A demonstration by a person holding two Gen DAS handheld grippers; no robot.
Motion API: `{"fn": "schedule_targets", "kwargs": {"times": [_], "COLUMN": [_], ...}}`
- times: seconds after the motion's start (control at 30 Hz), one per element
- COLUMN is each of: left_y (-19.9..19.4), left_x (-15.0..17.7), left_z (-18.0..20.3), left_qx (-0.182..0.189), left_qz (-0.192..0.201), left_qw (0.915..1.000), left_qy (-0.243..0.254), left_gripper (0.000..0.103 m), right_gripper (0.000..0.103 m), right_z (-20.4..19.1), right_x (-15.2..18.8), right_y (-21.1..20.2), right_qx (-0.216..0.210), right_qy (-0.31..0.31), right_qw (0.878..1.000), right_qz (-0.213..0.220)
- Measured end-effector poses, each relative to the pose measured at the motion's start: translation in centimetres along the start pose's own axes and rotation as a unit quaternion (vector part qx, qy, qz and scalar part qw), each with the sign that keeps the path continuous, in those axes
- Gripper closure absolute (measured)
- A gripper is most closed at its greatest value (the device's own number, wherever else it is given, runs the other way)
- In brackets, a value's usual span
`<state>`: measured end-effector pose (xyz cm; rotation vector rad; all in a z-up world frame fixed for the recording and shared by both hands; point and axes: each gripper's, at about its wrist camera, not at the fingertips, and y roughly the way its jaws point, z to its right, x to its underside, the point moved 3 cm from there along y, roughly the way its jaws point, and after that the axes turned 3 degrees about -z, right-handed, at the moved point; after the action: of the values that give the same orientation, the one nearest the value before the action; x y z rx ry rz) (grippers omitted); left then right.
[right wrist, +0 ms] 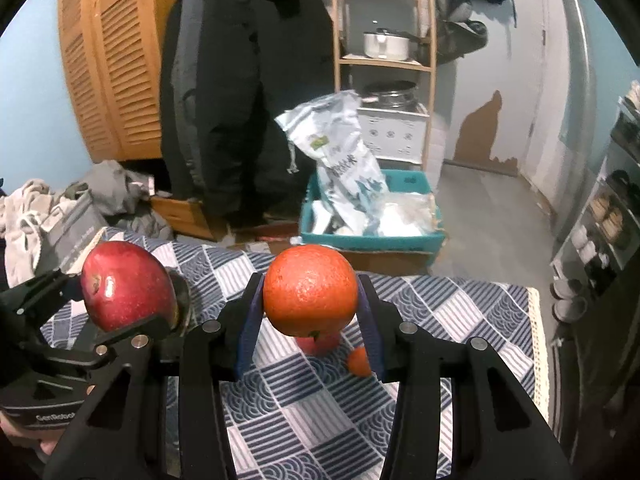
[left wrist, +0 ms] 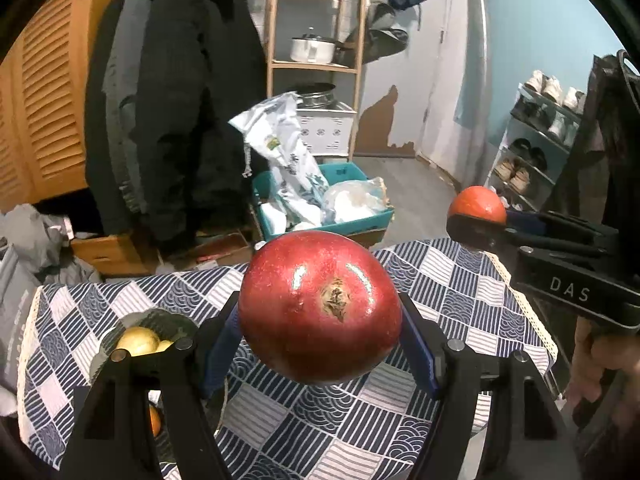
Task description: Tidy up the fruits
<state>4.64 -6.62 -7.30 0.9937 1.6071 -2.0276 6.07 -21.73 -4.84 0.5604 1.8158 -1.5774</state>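
My left gripper (left wrist: 320, 320) is shut on a big red apple (left wrist: 320, 306) and holds it above the table with the blue patterned cloth (left wrist: 360, 420). The apple also shows in the right wrist view (right wrist: 128, 288). My right gripper (right wrist: 310, 312) is shut on an orange (right wrist: 310, 290), held above the cloth; the orange shows at the right of the left wrist view (left wrist: 477, 204). A dark bowl (left wrist: 176, 322) at the left holds yellow fruit (left wrist: 138, 341). An orange fruit (left wrist: 154, 420) lies below it. A small orange (right wrist: 359, 361) and a reddish fruit (right wrist: 320, 342) lie on the cloth under my right gripper.
Beyond the table's far edge stand a teal box (right wrist: 400, 240) with plastic bags, a wooden shelf (right wrist: 384, 64) with a pot, hanging black coats (right wrist: 240, 100) and a pile of clothes (right wrist: 60, 208). A shoe rack (left wrist: 536, 148) stands at the right.
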Motion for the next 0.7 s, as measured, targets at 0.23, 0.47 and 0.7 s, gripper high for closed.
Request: {"fn": "schedule_targets", "kwargs": {"times": [0.23, 0.47, 0.7], "left_y": [-0.5, -0.9, -1.3], "left_x": [0.2, 0.7, 1.5], "left_z": [-3.2, -6.1, -9.5], "left_qx": [-0.014, -0.030, -0.051], "left_qz": [-0.001, -0.002, -0.007], "left_qw": [0.9995, 0.9983, 0.9958], "left_qy": [-0.028, -0.050, -0.076], "left_gripper": [0.028, 0.028, 0.028], "right_gripper": [0.059, 0.059, 0.059], "right_z": [-2.8, -5.6, -8.7], "right_x": [-1.2, -2.3, -3.0], "right_y": [1.1, 2.0, 3.7], "right_qx": [-0.020, -0.036, -0.056], "right_qy": [-0.015, -0.029, -0.040], "right_qw": [1.000, 0.999, 0.997], "right_qz": [-0.004, -0.004, -0.014]}}
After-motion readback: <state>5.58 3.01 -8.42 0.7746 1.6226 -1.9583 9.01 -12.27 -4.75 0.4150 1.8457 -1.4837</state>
